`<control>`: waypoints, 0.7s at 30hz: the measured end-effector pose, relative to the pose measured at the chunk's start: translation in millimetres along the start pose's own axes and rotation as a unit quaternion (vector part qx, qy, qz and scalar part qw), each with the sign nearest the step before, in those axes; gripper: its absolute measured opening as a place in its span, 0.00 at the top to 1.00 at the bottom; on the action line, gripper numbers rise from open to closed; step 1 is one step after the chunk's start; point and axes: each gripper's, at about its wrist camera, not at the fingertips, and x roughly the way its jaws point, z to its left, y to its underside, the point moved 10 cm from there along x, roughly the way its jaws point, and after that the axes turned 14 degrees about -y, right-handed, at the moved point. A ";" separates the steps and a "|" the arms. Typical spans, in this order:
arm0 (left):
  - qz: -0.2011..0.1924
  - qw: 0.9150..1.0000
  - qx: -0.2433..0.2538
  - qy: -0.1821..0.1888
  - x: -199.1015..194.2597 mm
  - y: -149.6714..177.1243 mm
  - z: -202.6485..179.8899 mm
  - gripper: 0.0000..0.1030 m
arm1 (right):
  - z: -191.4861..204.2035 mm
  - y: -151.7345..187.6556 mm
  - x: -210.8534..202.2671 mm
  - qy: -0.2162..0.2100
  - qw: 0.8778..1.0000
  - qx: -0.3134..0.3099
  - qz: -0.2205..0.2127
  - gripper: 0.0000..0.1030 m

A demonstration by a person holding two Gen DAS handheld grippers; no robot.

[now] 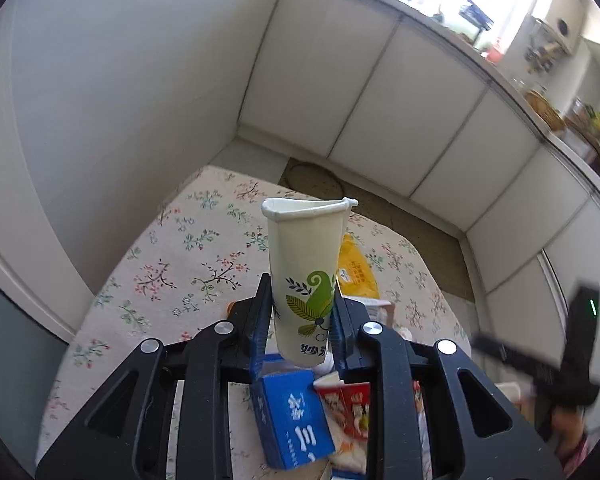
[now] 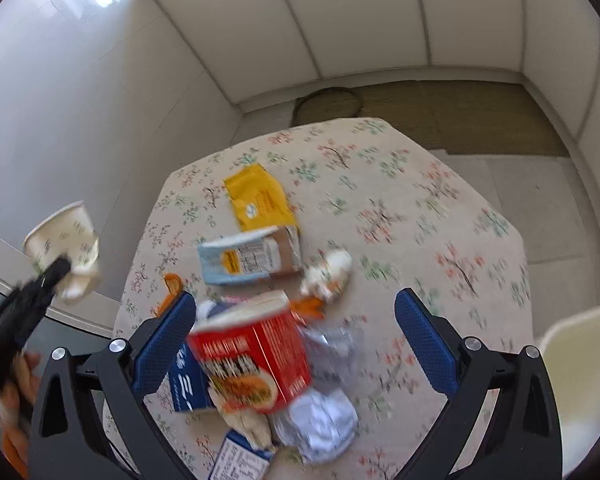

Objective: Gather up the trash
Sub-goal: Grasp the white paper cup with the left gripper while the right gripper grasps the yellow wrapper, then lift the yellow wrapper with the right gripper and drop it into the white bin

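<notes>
The round tabletop under a cream floral cloth (image 2: 412, 208) fills the lower middle of both views, with white cabinet doors (image 1: 380, 92) beyond it toward 12 o'clock. In the right wrist view, trash is heaped at the table's near side: a red printed cardboard box (image 2: 256, 356) at the centre, a pale blue and brown carton (image 2: 252, 258) at 12 o'clock from it, a flat yellow foil packet (image 2: 260, 200) farther toward 12, crumpled silvery plastic wrap (image 2: 320, 424) at 5 o'clock, a dark blue box with white lettering (image 2: 186, 384) at 9 o'clock, and a small crumpled white wad (image 2: 328, 272) at 1 o'clock. The right gripper (image 2: 296, 340) stands wide open with nothing pressed between its blue pads, straddling the red box. The left gripper (image 1: 302, 316) is clamped on the lower half of a white paper cup with a green leaf print (image 1: 306, 264), squashed and lifted above the table; in the right wrist view it appears at 9 o'clock.
</notes>
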 end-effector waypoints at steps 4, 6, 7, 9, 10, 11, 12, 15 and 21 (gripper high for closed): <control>-0.063 0.995 0.069 -0.015 -50.1 23.4 -4.7 0.76 | 10.8 -49.9 65.3 -0.019 0.998 0.006 0.064 0.08; -0.059 0.995 0.080 -0.004 -50.2 28.2 -8.1 0.76 | 5.6 -59.3 101.8 -0.010 0.993 0.021 0.111 0.19; -0.052 0.995 0.082 0.007 -46.7 29.0 -11.1 0.76 | 3.5 -62.2 115.7 -0.007 0.991 0.023 0.129 0.27; -0.045 0.996 0.076 0.018 -46.3 25.4 -6.7 0.76 | -0.2 -68.2 137.8 0.011 0.989 0.015 0.148 0.28; -0.038 0.997 0.069 0.024 -44.7 23.3 -2.7 0.76 | -2.9 -67.7 145.7 0.024 0.987 0.008 0.156 0.28; -0.031 0.997 0.060 0.031 -46.3 23.8 0.2 0.76 | -5.0 -67.0 155.8 0.042 0.985 0.000 0.167 0.28; -0.022 0.998 0.049 0.040 -47.0 24.2 2.9 0.76 | -6.4 -64.4 165.2 0.056 0.982 -0.009 0.180 0.28; -0.018 0.998 0.046 0.037 -51.1 24.3 9.3 0.76 | -12.4 -60.9 188.2 0.078 0.976 -0.027 0.203 0.36; -0.015 0.998 0.048 0.029 -56.6 29.5 21.0 0.75 | -22.5 -48.1 201.2 0.104 0.967 -0.038 0.229 0.94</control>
